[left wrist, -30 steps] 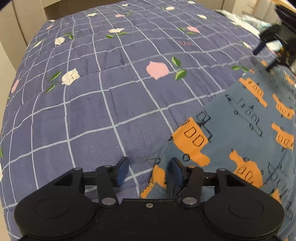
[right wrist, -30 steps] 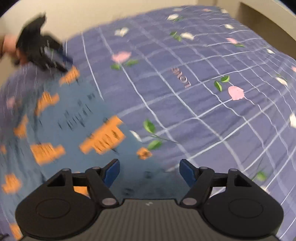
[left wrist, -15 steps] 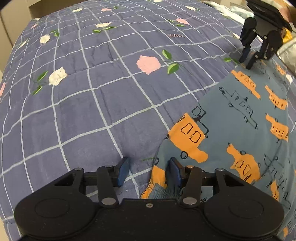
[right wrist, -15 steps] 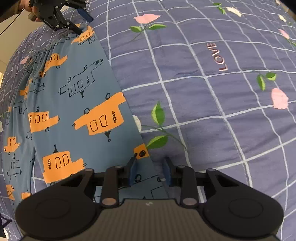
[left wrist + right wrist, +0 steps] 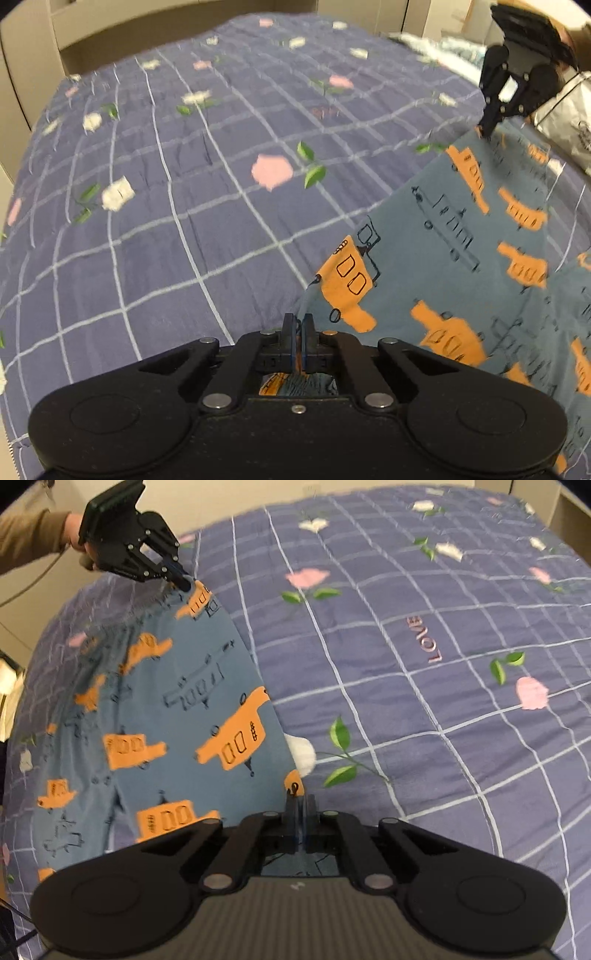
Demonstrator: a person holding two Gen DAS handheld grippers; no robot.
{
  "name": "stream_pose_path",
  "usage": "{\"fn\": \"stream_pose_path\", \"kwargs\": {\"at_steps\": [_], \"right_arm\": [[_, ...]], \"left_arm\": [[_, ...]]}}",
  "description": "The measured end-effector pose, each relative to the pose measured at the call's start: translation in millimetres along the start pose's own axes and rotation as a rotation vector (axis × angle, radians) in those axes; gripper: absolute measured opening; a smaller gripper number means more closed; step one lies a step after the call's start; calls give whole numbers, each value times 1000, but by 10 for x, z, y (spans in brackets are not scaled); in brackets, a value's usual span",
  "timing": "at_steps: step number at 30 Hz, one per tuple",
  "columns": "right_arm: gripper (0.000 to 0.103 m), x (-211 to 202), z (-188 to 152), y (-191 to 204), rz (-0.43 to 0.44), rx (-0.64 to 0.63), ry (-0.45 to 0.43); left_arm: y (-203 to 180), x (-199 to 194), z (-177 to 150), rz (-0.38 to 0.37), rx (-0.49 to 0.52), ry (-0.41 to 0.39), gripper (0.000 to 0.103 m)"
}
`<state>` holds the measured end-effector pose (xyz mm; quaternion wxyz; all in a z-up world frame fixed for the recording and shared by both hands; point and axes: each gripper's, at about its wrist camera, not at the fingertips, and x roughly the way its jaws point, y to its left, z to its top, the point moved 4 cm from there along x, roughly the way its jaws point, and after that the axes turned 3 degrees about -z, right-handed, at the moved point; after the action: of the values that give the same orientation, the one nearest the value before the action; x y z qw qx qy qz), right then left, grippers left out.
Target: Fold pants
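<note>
Pants (image 5: 461, 258): blue, orange-printed, lying flat on the quilted bed (image 5: 184, 221), right half of left view.

Left gripper (image 5: 297, 328) and right gripper (image 5: 300, 805): fingers have just been closing, now pinched on opposite corners of one edge.

Risk: I judge thin hems may slip when lifted.

Hidden: pinch points behind gripper bodies; far leg cut off.

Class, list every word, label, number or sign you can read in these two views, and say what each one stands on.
"LOVE" – pink letters on the purple checked bedspread, right wrist view.
The same spot on the bedspread in the left wrist view is too blurred to read.
Dark print on the pale bag at the right edge: too small to read.
The pants carry only vehicle drawings, no words.
</note>
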<state>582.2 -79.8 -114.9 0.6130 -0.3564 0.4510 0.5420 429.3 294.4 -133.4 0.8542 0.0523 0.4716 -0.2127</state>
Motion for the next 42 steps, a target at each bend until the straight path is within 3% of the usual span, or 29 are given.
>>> {"fn": "stream_pose_path", "kwargs": {"at_steps": [3, 10, 14, 19, 22, 26, 30, 33, 38, 42], "right_arm": [[1, -161, -57, 157, -14, 18, -44], [1, -483, -349, 686, 1, 52, -87], [1, -557, -563, 1081, 36, 63, -83], [1, -413, -822, 1485, 58, 81, -62], [1, -158, -957, 1630, 26, 79, -43], [2, 137, -1106, 1729, -56, 76, -42], [16, 178, -1156, 1887, -156, 7, -65], [18, 231, -1188, 1983, -201, -51, -64], [17, 247, -1198, 2033, -232, -99, -71], [4, 251, -1183, 2084, -287, -115, -90]], "left_arm": [[-127, -246, 8, 1, 13, -46, 1], [-587, -701, -191, -26, 100, -67, 1], [-864, -807, -463, -58, 142, -37, 1], [-1118, -656, -840, -84, 208, 37, 1], [-1239, -476, -1033, -71, 250, 59, 1], [-1272, -343, -1122, -37, 261, 20, 5], [-1330, -316, -1209, 1, 313, -24, 10], [-1362, -308, -1248, 24, 344, -52, 12], [-1453, -323, -1352, 78, 430, -96, 16], [-1530, -321, -1425, 140, 470, -130, 12]]}}
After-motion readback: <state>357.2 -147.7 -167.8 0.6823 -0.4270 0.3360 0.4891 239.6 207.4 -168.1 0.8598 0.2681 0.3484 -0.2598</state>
